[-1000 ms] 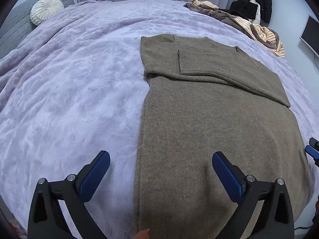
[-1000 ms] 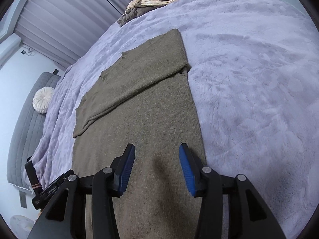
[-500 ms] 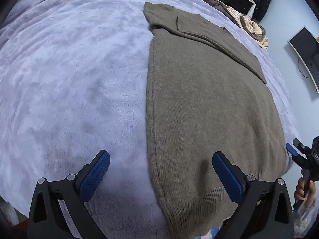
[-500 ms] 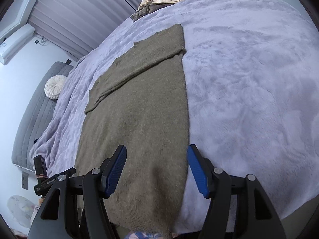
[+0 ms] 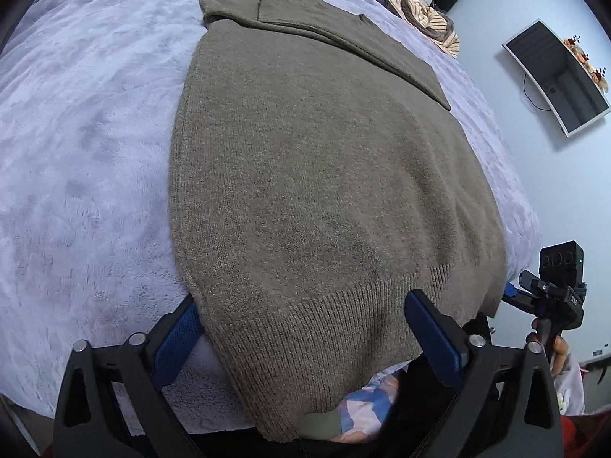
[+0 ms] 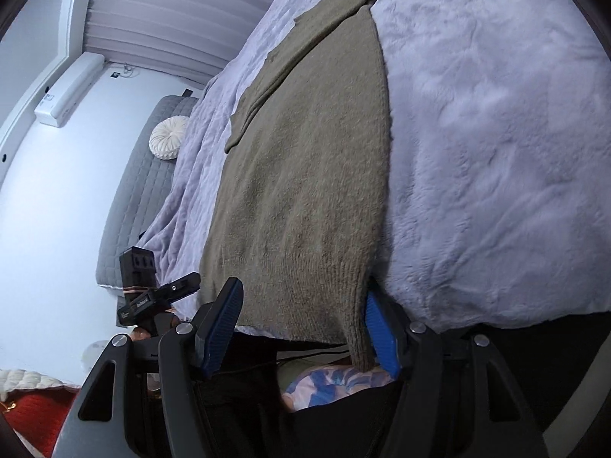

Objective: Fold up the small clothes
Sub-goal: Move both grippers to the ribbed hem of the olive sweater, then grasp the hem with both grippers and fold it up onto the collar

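Note:
An olive-brown knit sweater (image 5: 324, 171) lies flat on the lilac fuzzy blanket (image 5: 84, 152), sleeves folded across its far end. Its ribbed hem hangs over the bed's near edge. My left gripper (image 5: 301, 301) straddles the hem's left part; its jaws are closing and do not press the knit. In the right wrist view the sweater (image 6: 305, 171) runs away from me. My right gripper (image 6: 303, 286) stands open around the hem's right corner, which hangs against the right pad (image 6: 382, 336). Each view shows the other gripper at its side edge.
A heap of striped and dark clothes (image 5: 427, 11) sits at the bed's far corner. A screen (image 5: 557, 76) hangs on the right wall. A round white cushion (image 6: 168, 137) rests on a grey quilted headboard (image 6: 133, 198). Patterned clothing of the person (image 5: 366, 400) shows below the hem.
Both grippers drew back to the bed's near edge and tilted down, so the hem now lies between their jaws. The left jaws narrowed; the right jaws widened.

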Tool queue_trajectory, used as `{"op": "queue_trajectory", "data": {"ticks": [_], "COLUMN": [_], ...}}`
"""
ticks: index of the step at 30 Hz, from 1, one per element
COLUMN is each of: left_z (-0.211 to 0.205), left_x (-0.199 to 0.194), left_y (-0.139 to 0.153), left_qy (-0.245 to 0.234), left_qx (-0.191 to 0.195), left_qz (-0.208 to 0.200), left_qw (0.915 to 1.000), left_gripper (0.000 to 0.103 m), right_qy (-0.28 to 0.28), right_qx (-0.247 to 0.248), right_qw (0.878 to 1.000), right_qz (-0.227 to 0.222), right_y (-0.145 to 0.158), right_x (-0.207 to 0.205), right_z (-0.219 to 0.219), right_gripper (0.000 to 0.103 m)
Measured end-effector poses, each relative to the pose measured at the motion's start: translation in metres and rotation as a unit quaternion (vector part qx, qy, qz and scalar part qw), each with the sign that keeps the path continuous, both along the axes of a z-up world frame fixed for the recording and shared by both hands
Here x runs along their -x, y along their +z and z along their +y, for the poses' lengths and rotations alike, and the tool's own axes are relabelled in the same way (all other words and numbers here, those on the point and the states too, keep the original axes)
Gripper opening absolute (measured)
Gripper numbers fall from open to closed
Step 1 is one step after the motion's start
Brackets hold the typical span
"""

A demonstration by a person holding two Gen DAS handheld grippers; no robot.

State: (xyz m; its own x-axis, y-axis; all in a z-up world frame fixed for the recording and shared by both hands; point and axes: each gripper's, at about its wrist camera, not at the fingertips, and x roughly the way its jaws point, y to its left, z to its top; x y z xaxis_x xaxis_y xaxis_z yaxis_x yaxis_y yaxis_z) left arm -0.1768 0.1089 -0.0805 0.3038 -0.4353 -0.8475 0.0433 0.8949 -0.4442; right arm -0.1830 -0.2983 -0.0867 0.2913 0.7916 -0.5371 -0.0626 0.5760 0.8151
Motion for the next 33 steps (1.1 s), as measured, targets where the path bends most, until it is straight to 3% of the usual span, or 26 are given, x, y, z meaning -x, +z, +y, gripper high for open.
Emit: {"op": "queue_trajectory", "data": {"ticks": [1, 2, 3, 4, 5, 11, 16, 26, 33], "left_z": [0.0, 0.001, 0.003, 0.006, 0.011, 0.021, 0.027, 0.037, 0.046], "left_x": [-0.002, -0.002, -0.001, 0.0, 0.001, -0.006, -0.036, -0.152, -0.267], "left_y": [-0.001, -0.001, -0.001, -0.001, -0.001, 0.022, 0.058, 0.106, 0.1], "left_qy": [-0.001, -0.004, -0.006, -0.011, -0.008, 0.011, 0.031, 0.059, 0.082], "left_qx": [-0.01, -0.015, -0.009, 0.024, 0.051, 0.133, 0.168, 0.142, 0.113], "left_qz": [0.001, 0.001, 0.001, 0.008, 0.014, -0.018, -0.069, -0.139, -0.149], "left_qw": [1.0, 0.9999, 0.9999, 0.9996, 0.9986, 0.9909, 0.9829, 0.9783, 0.979], "left_gripper": [0.07, 0.046, 0.019, 0.013, 0.013, 0.013, 0.013, 0.013, 0.013], "right_qy": [0.004, 0.008, 0.013, 0.016, 0.015, -0.004, -0.004, -0.004, -0.028], "right_qx": [-0.011, -0.02, -0.026, -0.037, -0.051, -0.152, -0.17, -0.155, -0.137], "right_qw": [1.0, 1.0, 1.0, 0.999, 0.999, 0.988, 0.983, 0.98, 0.983], "right_qz": [0.001, 0.002, 0.003, 0.001, -0.006, -0.039, -0.066, -0.125, -0.118], "right_y": [-0.001, -0.003, -0.002, -0.002, 0.001, 0.025, 0.05, 0.104, 0.108], "right_x": [0.001, 0.0, -0.001, -0.001, -0.003, -0.016, -0.043, -0.157, -0.277], "right_z": [0.005, 0.009, 0.013, 0.015, 0.016, 0.01, 0.013, 0.02, 0.016], "right_gripper": [0.06, 0.051, 0.023, 0.007, 0.007, 0.007, 0.007, 0.007, 0.007]}}
